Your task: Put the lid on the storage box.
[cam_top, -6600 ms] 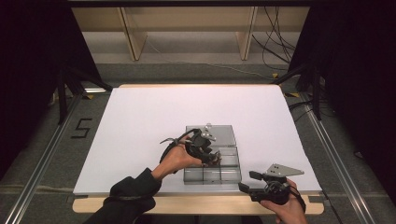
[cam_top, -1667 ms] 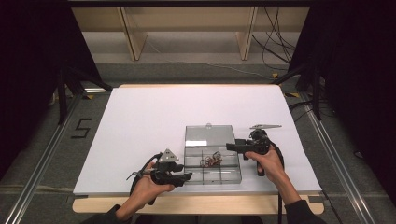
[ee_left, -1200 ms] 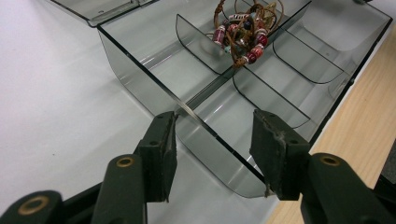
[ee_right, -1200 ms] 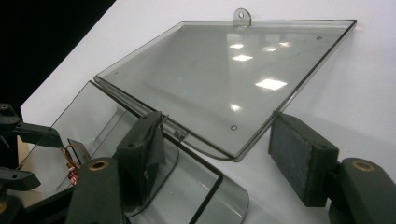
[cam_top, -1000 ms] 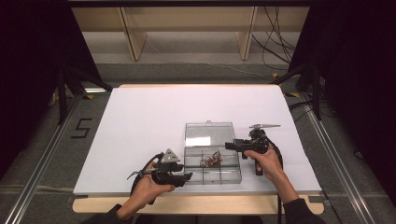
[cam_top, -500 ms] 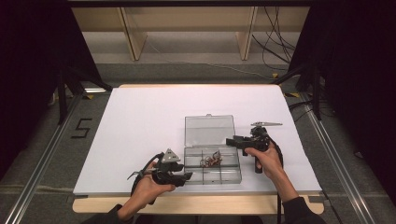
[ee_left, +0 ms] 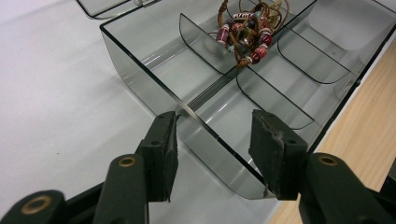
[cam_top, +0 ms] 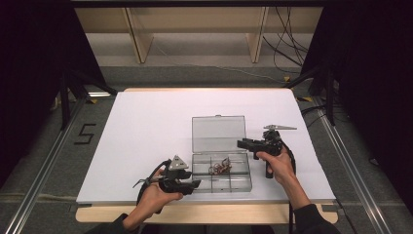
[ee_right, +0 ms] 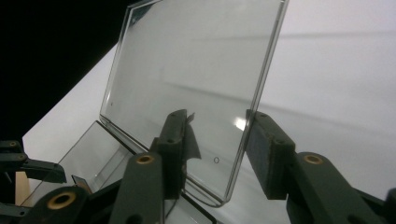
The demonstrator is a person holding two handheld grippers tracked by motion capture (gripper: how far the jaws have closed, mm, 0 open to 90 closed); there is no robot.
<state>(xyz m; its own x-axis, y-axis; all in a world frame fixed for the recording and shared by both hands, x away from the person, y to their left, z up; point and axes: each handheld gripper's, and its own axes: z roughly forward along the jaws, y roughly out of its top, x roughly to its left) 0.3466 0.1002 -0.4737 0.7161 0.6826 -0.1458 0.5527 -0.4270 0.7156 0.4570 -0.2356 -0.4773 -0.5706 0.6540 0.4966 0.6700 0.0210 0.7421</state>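
Since the earlier high views, the clear hinged lid (cam_top: 217, 133) of the smoke-grey transparent plastic compartment box (cam_top: 221, 171) has been swinging up and is now standing open behind the tray, on the white tabletop (cam_top: 146, 126). At the box's left end, the left gripper (cam_top: 194, 184) is straddling the near-left corner wall, its jaws half spread with one pad outside and one inside; I cannot tell whether they are pressing the wall. A tangle of red-beaded brown cord bracelets (ee_left: 247, 28) is lying in a middle compartment. At the box's right, the right gripper (ee_right: 215, 144) has just been closing its jaws around the lid's side edge, which is sitting between the pads, still untouched. If that grip misses, the lid could be dropping shut; a loose left hold could let the box slide.
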